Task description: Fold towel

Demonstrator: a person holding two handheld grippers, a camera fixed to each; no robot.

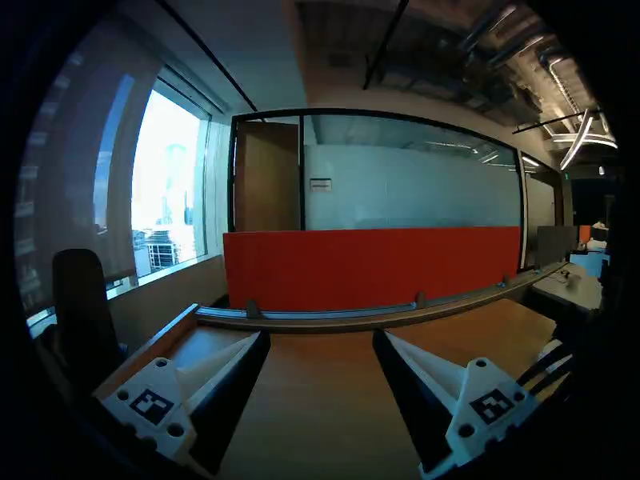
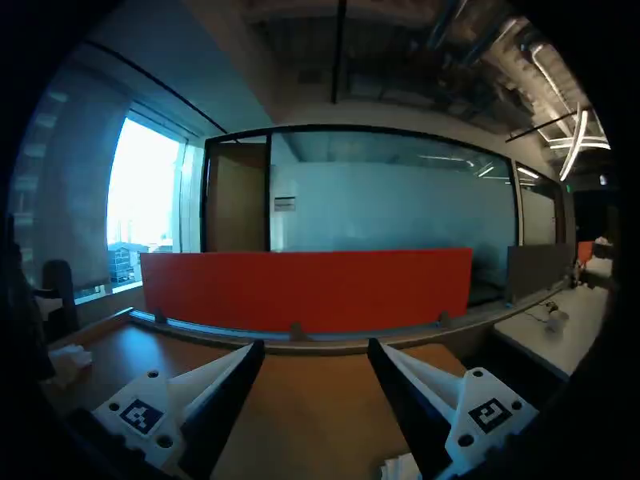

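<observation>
Both jaws spread, empty: left gripper (image 1: 320,334), right gripper (image 2: 315,343), above wooden desk (image 1: 320,416).

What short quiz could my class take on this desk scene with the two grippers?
1. True or false: the left gripper is shut on a towel.
2. Multiple choice: the divider panel at the back of the wooden desk is A) green, B) orange-red, C) white.
3. Fill in: in the right gripper view, the bright window lies to the ____ of the divider panel.

Key: 1 false, its fingers stand apart with only bare desk between them; 2 B; 3 left.
</observation>
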